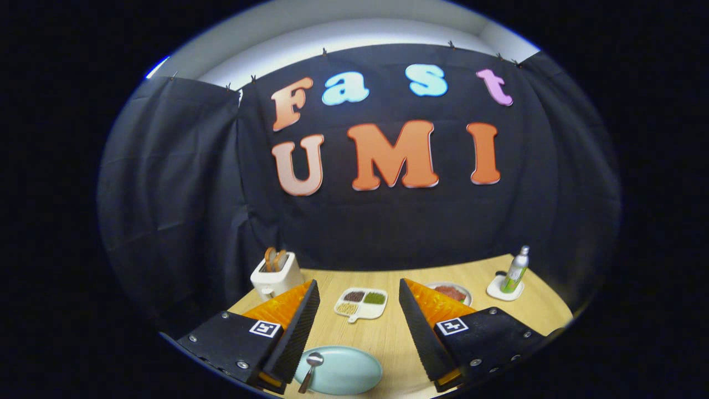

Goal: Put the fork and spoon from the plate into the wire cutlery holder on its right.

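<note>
The gripper point(359, 316) was held wide open and empty above the plate point(346, 370); the spoon point(311, 367) would best be pinched mid-handle.

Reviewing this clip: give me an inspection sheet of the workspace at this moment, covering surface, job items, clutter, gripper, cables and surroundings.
Surface: light wooden table.
Job's things: pale blue plate low between the fingers; spoon resting on the plate's near-left rim. Fork and cutlery holder: nothing seen.
Clutter: white toaster holding toast beyond the left finger; divided snack tray ahead between the fingers; dish of red food behind the right finger; green bottle on a white coaster.
Gripper: gripper open, fingers wide apart, holding nothing, raised above the plate.
Cables: nothing seen.
Surroundings: black cloth wall, pale ceiling above.
</note>
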`<state>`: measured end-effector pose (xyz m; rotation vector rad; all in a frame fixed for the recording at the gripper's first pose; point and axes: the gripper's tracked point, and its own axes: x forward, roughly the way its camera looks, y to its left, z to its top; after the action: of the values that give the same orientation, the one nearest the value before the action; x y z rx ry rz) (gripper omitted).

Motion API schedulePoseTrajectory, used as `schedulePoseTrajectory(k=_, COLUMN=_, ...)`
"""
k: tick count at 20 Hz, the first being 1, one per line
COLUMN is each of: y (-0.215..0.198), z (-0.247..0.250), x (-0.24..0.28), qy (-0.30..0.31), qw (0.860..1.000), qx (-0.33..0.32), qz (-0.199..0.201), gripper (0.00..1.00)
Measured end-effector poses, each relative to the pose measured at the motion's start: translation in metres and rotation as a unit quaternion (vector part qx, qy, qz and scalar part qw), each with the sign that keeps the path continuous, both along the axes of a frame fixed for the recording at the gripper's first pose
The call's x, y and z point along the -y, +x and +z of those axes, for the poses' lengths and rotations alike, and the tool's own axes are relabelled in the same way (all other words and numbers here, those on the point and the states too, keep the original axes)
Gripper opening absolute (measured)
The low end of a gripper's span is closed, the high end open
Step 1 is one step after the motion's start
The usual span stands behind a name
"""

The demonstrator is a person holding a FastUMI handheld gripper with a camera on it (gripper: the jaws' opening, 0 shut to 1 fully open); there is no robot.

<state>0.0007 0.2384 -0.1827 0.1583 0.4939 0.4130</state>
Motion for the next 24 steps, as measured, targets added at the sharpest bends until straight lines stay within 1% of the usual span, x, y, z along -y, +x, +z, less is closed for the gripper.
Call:
schedulePoseTrajectory(k=3, y=-0.026, z=-0.054, x=-0.039, qy=-0.018, qw=0.995, qx=-0.092, qz=0.041, gripper=0.87)
schedulePoseTrajectory(k=7, y=-0.051, z=-0.109, x=-0.068, qy=-0.057, qw=0.979, qx=-0.175, qz=0.084, gripper=0.87)
schedulePoseTrajectory(k=9, y=-0.061, z=-0.136, x=-0.080, qy=-0.082, qw=0.968, qx=-0.213, qz=0.107, gripper=0.87)
schedulePoseTrajectory(k=11, y=-0.077, z=-0.163, x=-0.081, qy=-0.117, qw=0.952, qx=-0.256, qz=0.118, gripper=0.88)
schedulePoseTrajectory(k=13, y=-0.089, z=-0.189, x=-0.088, qy=-0.136, qw=0.938, qx=-0.290, qz=0.133, gripper=0.87)
schedulePoseTrajectory(k=16, y=-0.110, z=-0.213, x=-0.095, qy=-0.159, qw=0.917, qx=-0.330, qz=0.155, gripper=0.87)
schedulePoseTrajectory(k=18, y=-0.119, z=-0.226, x=-0.097, qy=-0.178, qw=0.903, qx=-0.355, qz=0.165, gripper=0.84)
schedulePoseTrajectory(k=20, y=-0.128, z=-0.239, x=-0.098, qy=-0.192, qw=0.887, qx=-0.382, qz=0.171, gripper=0.79)
schedulePoseTrajectory(k=21, y=-0.131, z=-0.244, x=-0.097, qy=-0.200, qw=0.880, qx=-0.394, qz=0.173, gripper=0.75)
schedulePoseTrajectory(k=22, y=-0.133, z=-0.247, x=-0.097, qy=-0.203, qw=0.875, qx=-0.403, qz=0.172, gripper=0.71)
schedulePoseTrajectory(k=24, y=-0.135, z=-0.253, x=-0.097, qy=-0.214, qw=0.868, qx=-0.415, qz=0.171, gripper=0.61)
